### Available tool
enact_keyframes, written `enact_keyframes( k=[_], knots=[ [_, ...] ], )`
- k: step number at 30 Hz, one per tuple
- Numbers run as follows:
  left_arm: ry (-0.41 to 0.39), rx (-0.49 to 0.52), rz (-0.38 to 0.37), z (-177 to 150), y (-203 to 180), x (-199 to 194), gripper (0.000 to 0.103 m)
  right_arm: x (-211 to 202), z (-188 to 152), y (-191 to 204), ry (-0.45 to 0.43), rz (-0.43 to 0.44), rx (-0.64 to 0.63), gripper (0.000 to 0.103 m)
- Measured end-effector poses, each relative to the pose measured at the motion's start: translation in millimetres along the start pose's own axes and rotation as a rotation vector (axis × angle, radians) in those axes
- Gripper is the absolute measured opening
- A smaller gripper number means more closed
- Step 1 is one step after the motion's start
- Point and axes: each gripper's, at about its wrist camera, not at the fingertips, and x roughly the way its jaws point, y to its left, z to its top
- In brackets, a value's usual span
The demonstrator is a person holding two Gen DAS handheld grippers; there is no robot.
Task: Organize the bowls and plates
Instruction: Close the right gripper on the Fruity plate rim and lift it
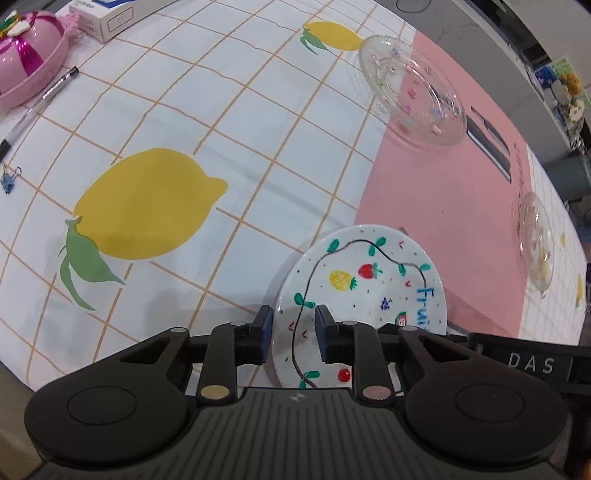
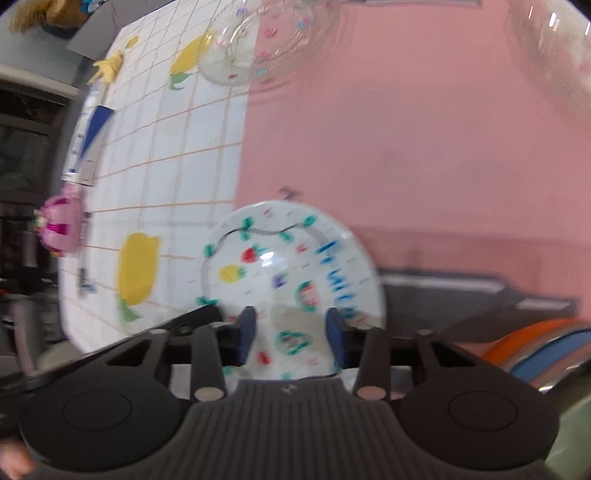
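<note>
Grippers (image 1: 294,328) (image 2: 291,334) straddle fruit plate (image 1: 369,288) rim (pads apart).

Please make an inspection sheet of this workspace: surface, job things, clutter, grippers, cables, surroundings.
Surface: lemon-print tablecloth with pink mat.
Job's things: painted fruit plate at the mat's edge; two glass plates; stacked coloured dishes.
Clutter: pen, binder clip, box, pink case.
Grippers: left hand-held gripper straddles the fruit plate's rim; right hand-held gripper over it, contact unclear.
Cables: nothing seen.
Surroundings: shelf clutter.
</note>
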Motion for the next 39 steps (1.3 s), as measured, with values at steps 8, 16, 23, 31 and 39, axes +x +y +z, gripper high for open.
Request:
enact_keyframes(
  k=[8, 16, 23, 31, 39],
  knots=[
    [0.008, 0.008, 0.026, 0, 3, -3, 0.022, -31, 10, 20, -0.171, -0.227, -0.15, 0.062],
    [0.02, 0.033, 0.036, -5, -2, 0, 0.023, -11, 28, 2, -0.027, -0.235, -0.151, 0.058],
    [0.015, 0.029, 0.024, -6, -4, 1, 0.021, -4, 22, -5, 0.002, -0.173, -0.081, 0.051],
    [-0.035, -0.092, -0.016, 10, 19, -2, 0.019, -6, 30, -15, -0.087, -0.04, 0.001, 0.046],
    [-0.061, -0.08, 0.001, 9, 15, -3, 0.016, -11, 22, -23, -0.11, -0.049, 0.028, 0.024]
  ],
)
